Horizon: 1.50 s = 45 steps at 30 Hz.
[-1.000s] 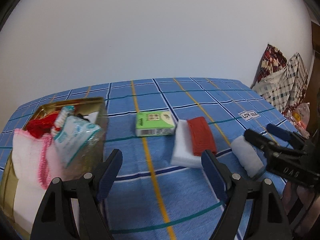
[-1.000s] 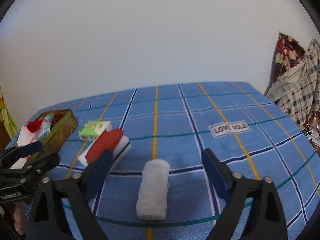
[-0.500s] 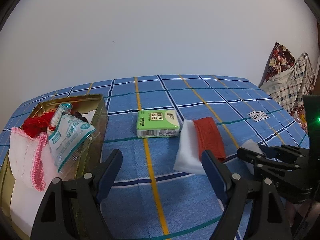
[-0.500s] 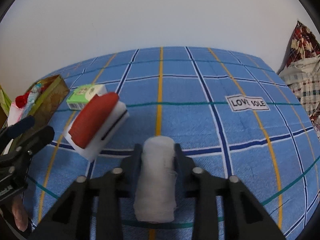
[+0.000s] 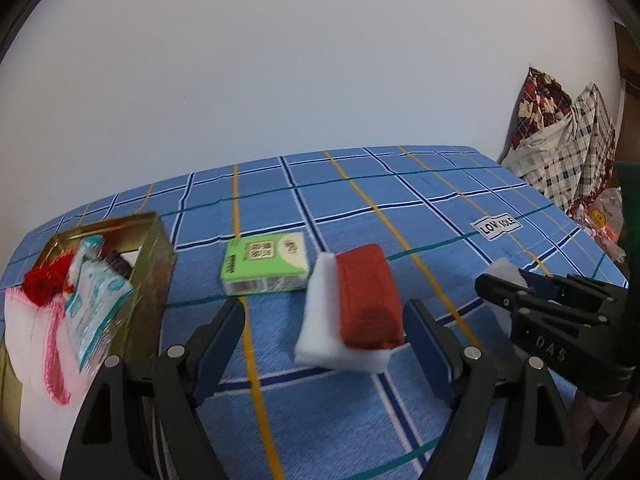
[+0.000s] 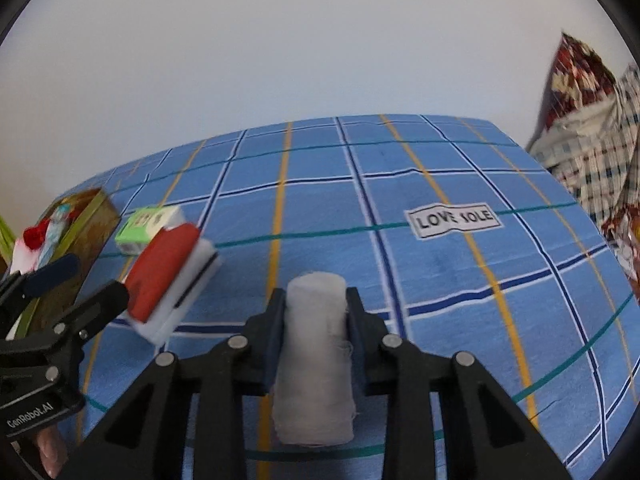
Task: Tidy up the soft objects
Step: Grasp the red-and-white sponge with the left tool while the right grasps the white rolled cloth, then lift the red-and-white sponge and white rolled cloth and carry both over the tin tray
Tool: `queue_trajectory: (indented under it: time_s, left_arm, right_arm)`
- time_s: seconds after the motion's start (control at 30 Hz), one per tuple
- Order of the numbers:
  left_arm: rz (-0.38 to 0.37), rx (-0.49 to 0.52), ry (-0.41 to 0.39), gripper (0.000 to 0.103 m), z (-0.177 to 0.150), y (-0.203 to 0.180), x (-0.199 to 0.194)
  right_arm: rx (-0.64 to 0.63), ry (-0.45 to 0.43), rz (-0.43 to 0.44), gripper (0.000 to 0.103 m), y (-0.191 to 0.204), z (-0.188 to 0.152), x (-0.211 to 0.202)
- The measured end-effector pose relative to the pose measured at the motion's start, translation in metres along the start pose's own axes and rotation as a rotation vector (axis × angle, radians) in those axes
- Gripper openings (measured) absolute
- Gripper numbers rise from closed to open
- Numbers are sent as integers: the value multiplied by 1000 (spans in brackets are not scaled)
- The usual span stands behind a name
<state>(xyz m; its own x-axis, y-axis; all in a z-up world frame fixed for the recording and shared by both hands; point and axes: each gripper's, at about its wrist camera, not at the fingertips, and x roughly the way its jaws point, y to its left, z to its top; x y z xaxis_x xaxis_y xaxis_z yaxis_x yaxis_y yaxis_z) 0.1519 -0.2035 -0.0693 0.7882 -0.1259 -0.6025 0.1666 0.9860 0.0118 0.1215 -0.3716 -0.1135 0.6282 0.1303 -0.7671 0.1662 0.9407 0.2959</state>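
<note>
My right gripper (image 6: 316,312) is shut on a white rolled cloth (image 6: 316,360), which is held between its pads over the blue checked cloth; it also shows at the right of the left wrist view (image 5: 516,284). My left gripper (image 5: 324,320) is open, its fingers either side of a red sponge on a white foam block (image 5: 356,308); the same pair shows in the right wrist view (image 6: 168,272). A green tissue pack (image 5: 266,266) lies behind it. A gold tin (image 5: 154,264) at the left holds several soft items.
A blue checked tablecloth (image 6: 440,280) with a "LOVE SOLE" label (image 6: 454,220) covers the table. Plaid bundles (image 5: 560,152) stand beyond the table's right edge. A white wall is behind.
My right gripper closed on the white rolled cloth and now holds it. My left gripper, still open, moved right toward the red sponge and white block.
</note>
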Motion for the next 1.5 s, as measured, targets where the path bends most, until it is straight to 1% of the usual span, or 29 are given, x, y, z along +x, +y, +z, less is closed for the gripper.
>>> queue_trajectory:
  time_s: [0.17,0.43,0.5,0.53,0.6,0.67,0.7,0.73,0.77,0.8,0.87,0.93,1.0,1.27,1.33,1.5]
  left_arm:
    - [1,49,26,83,4,-15,14]
    - [20,42,44,83,4,-14,26]
    - [17,29,52,77,5,-12,28]
    - [11,25,56,70,5,-11,29]
    - [1,27,66,67,5,-11,30]
    - [-14,33,67,59,5,-12,30]
    - [-16,36,63,58,5,-13,29]
    - [-18,40,57,53,4,-13,27]
    - [-22,44,54,42,4,-14,27]
    - [-31,49,50,40,4,-14,25]
    - [-29,56,43,40,3,-15,23]
    - [-44,63,41,39,2,-14,21]
    - [-46,54,34,39,1,-11,19]
    - [-48,4,-53,39,-5,9,-3]
    - [-65,9,-47,39,-5,9,-4]
    - [-70,3,-48,39,-5,9,-4]
  right_arm:
    - [21,3,5,29,-5,1,0]
    - [-16,-14,-15,29,3,0,-4]
    - [-22,-20,-19,29,4,0,-5]
    - [-22,-22,-20,29,4,0,-5]
    - [-20,-21,-20,29,4,0,-5]
    - [-16,-20,-22,29,3,0,-5]
    - [-14,-21,-22,29,2,0,-5]
    - [-14,-23,-23,29,2,0,-5]
    - [-15,-25,-25,29,3,-1,-6]
    - [-17,-29,-27,29,3,-1,-6]
    - [-23,-35,-32,29,4,-1,-7]
    - [-25,-41,-34,29,4,-1,-8]
    - [-24,-49,-32,29,3,-1,-10]
    - [-22,-95,-25,29,3,-1,-18]
    - [-27,-99,-27,29,4,0,-19]
    - [-33,-99,-34,29,5,0,-19]
